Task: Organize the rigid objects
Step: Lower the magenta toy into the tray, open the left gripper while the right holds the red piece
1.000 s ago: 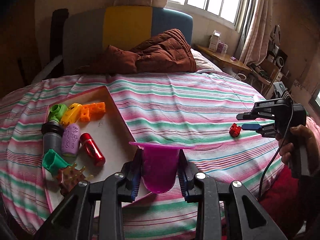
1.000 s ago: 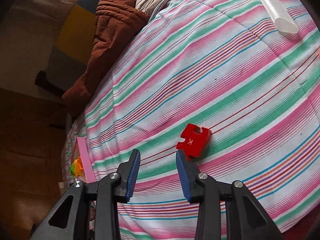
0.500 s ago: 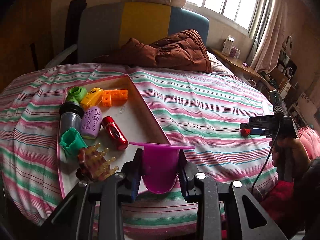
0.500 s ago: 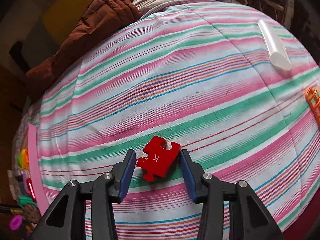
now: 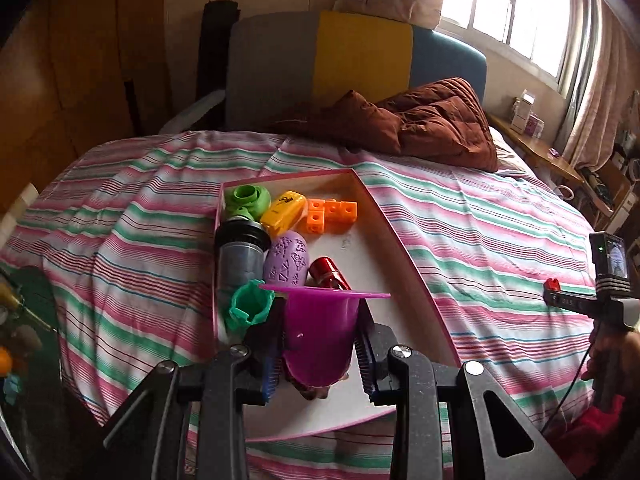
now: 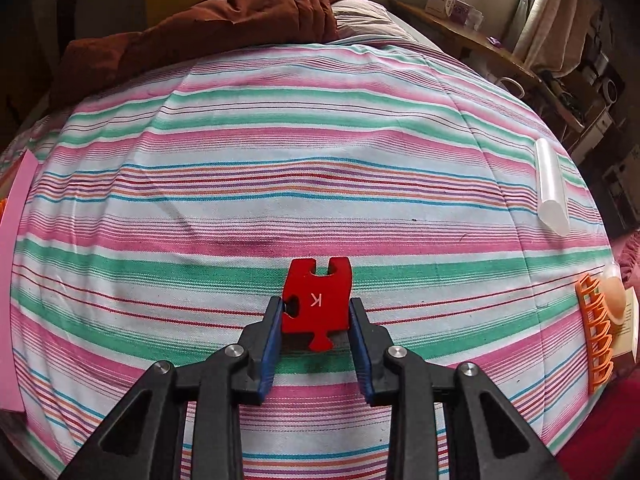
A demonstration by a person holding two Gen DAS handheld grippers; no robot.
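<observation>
Our left tongs (image 5: 320,354) clamp the purple cup (image 5: 320,336) over the tray (image 5: 404,256); our right tongs (image 6: 313,320) are closing on the red puzzle piece (image 6: 317,304).

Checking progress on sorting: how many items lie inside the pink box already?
7 visible: green piece, yellow toy, orange blocks, grey bottle, purple oval, red cylinder, teal cup. The held magenta cup may hide more.

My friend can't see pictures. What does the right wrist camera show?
The right gripper is closing its blue-padded jaws on a flat red puzzle piece marked K lying on a pink, green and white striped bedsheet. A clear plastic tube and an orange plastic comb lie off to the right.
</observation>
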